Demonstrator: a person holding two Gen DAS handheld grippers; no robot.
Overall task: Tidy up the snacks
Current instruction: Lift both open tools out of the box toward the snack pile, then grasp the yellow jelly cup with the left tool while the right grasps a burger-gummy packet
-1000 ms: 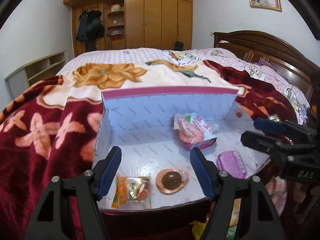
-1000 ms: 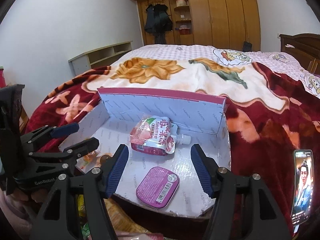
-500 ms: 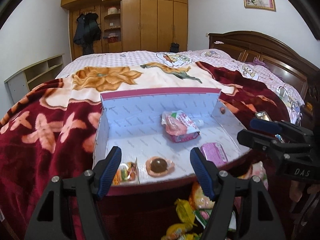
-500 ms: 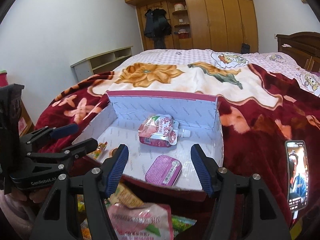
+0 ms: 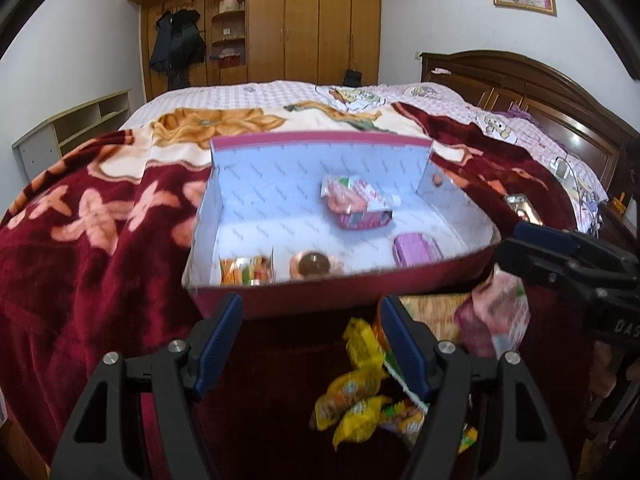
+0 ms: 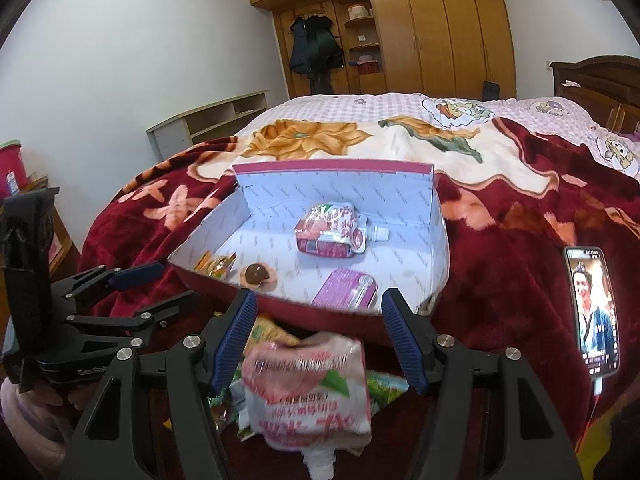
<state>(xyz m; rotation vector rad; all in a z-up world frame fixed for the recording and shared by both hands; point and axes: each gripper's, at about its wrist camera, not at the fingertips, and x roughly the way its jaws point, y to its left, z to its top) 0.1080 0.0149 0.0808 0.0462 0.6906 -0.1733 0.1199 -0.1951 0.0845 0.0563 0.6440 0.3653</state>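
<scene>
A white-lined box with a red rim lies on the bed. It holds a pink spouted pouch, a purple tin, a round brown sweet and an orange candy packet. Loose snacks lie in front of the box: yellow packets and a second pink pouch. My left gripper is open and empty, short of the box. My right gripper is open and empty above the second pouch.
A phone with a lit screen lies on the red floral blanket right of the box. A wooden headboard is at the right, wardrobes stand at the far wall.
Both grippers have drawn back from the box and tilted down. The loose snack pile in front of the box has come into view. Both stay open.
</scene>
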